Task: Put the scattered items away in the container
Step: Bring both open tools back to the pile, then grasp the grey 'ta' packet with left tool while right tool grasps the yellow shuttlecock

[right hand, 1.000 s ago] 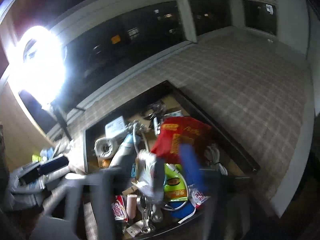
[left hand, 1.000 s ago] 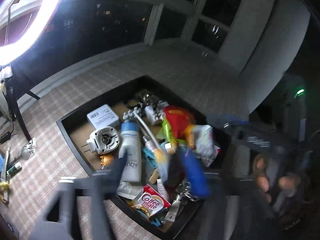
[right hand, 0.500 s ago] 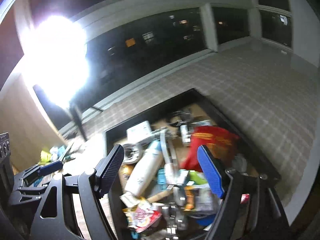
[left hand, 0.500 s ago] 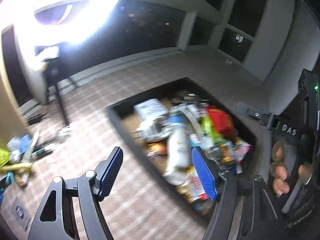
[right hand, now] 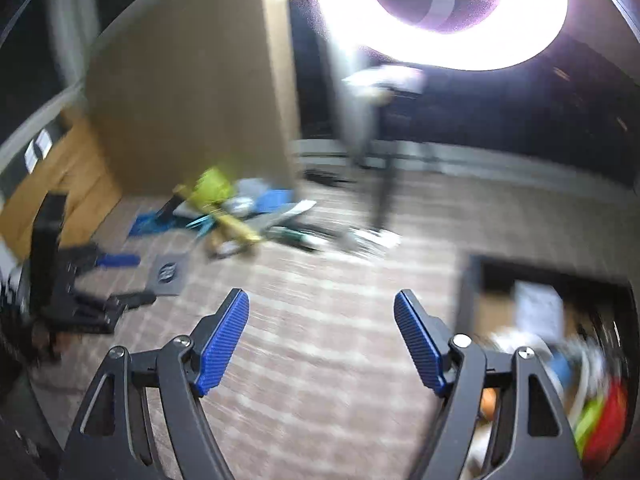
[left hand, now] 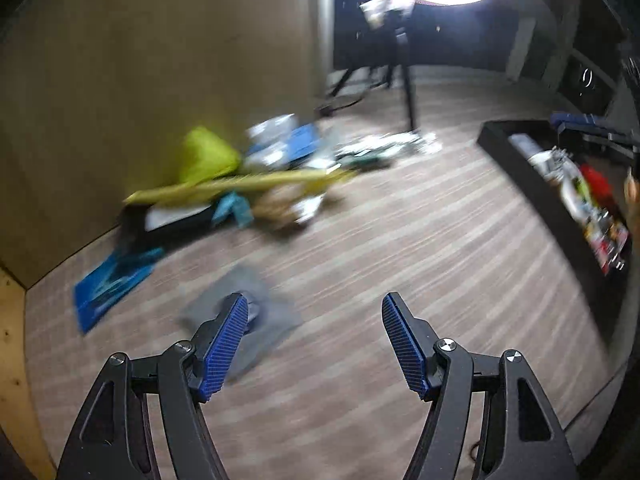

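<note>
Over the checked tabletop (left hand: 400, 240), in the left wrist view, the left claw (left hand: 314, 340) is wide open and empty above a grey pouch (left hand: 244, 312); the pile (left hand: 240, 176) lies far ahead, the black tray (left hand: 532, 184) at right. From the right wrist, the right claw (right hand: 320, 340) gapes empty too, tray (right hand: 472, 280) at lower right, pile (right hand: 232, 212) ahead.

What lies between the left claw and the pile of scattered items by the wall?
Only a flat grey pouch lies just ahead of the open left claw; beyond it, bare carpet runs to the pile. Blur hides small things.
</note>
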A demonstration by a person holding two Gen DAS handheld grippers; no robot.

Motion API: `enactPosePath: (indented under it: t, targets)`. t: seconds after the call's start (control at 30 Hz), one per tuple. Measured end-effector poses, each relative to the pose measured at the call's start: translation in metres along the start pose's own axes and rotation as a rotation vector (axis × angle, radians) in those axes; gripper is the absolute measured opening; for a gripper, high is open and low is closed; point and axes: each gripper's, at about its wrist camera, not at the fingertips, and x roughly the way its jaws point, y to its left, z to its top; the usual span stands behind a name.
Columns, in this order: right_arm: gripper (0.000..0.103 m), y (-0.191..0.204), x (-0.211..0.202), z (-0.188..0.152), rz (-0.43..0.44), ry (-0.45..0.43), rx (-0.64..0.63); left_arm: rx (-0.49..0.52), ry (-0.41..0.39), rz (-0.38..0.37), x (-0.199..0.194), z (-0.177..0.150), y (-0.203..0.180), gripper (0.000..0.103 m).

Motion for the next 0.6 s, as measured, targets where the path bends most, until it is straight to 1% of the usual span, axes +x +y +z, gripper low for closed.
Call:
enactPosePath:
  t: [0.07, 0.1, 0.13, 0.2, 0.23, 0.27, 0.3, 0.33, 0.37, 0.4, 0.47, 0.53, 0.6]
  targets:
    - [0.073, 0.024, 0.02, 0.016, 0.036, 0.014, -0.069, 0.01, 0.012, 0.013, 0.003, -0.005, 0.019, 0.068]
    - [0.07, 0.035, 0.032, 0.024, 0.058, 0.024, -0.098, 0.015, 0.011, 0.023, 0.004, -0.007, 0.027, 0.068]
    - [0.065, 0.047, 0.046, 0.033, 0.081, 0.041, -0.125, 0.025, 0.003, 0.027, 0.006, -0.007, 0.035, 0.068]
    - [0.06, 0.063, 0.07, 0.045, 0.112, 0.083, -0.159, 0.046, 0.001, -0.009, 0.013, -0.007, 0.043, 0.069]
    - [0.06, 0.073, 0.087, 0.052, 0.129, 0.111, -0.181, 0.058, 0.009, -0.033, 0.018, -0.006, 0.048, 0.07]
    - [0.06, 0.08, 0.099, 0.055, 0.137, 0.129, -0.201, 0.072, 0.017, -0.042, 0.02, -0.005, 0.05, 0.07]
    - [0.059, 0.087, 0.109, 0.06, 0.134, 0.144, -0.218, 0.089, 0.028, -0.041, 0.025, -0.005, 0.053, 0.07]
    - [0.06, 0.093, 0.116, 0.063, 0.128, 0.153, -0.229, 0.107, 0.036, -0.023, 0.029, -0.004, 0.055, 0.07]
    - [0.06, 0.097, 0.118, 0.066, 0.13, 0.152, -0.231, 0.115, 0.039, -0.001, 0.032, -0.003, 0.058, 0.07]
    - [0.06, 0.103, 0.121, 0.073, 0.15, 0.135, -0.225, 0.111, 0.033, 0.002, 0.034, -0.003, 0.061, 0.07]
    - [0.06, 0.112, 0.124, 0.085, 0.162, 0.108, -0.211, 0.096, 0.014, -0.028, 0.034, -0.003, 0.067, 0.07]
    - [0.06, 0.126, 0.137, 0.101, 0.148, 0.101, -0.187, 0.128, 0.008, -0.042, 0.036, -0.005, 0.065, 0.07]
    - [0.06, 0.137, 0.155, 0.114, 0.14, 0.118, -0.165, 0.188, 0.014, -0.029, 0.042, -0.008, 0.06, 0.07]
